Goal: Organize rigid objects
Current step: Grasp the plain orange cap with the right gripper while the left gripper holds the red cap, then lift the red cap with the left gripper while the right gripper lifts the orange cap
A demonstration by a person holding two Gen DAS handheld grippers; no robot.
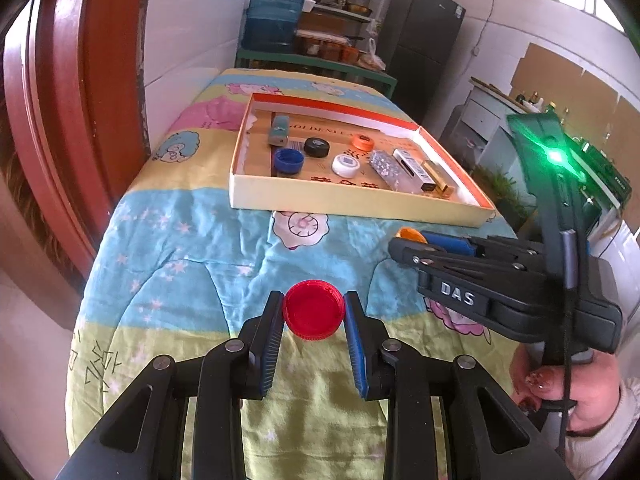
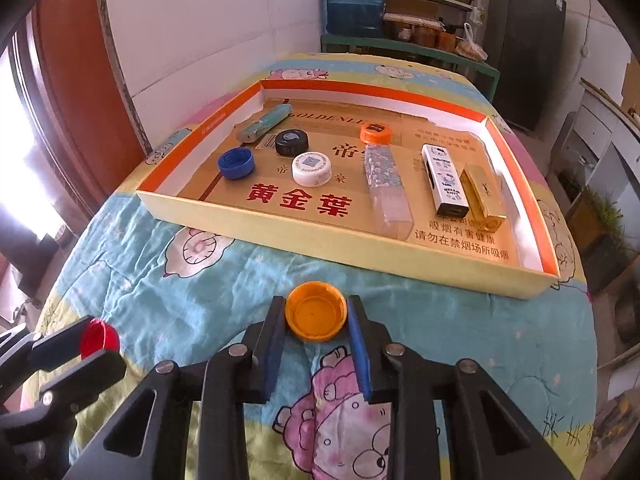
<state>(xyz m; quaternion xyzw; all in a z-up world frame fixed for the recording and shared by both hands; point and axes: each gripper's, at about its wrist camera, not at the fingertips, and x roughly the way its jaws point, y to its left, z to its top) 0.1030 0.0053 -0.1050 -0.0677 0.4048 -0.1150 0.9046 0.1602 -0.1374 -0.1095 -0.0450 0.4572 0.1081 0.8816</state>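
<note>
L gripper (image 1: 313, 314) clenches red cap (image 1: 313, 309), R gripper (image 2: 316, 316) orange cap (image 2: 315, 311), both near tray (image 2: 360, 256).

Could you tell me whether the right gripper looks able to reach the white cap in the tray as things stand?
Probably not yet: the right gripper is shut on the orange cap, though nothing blocks the white cap.

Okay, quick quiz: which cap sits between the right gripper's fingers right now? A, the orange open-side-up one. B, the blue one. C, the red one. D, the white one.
A: the orange cap sits open side up between the right gripper fingers, outside the cardboard tray.
</note>
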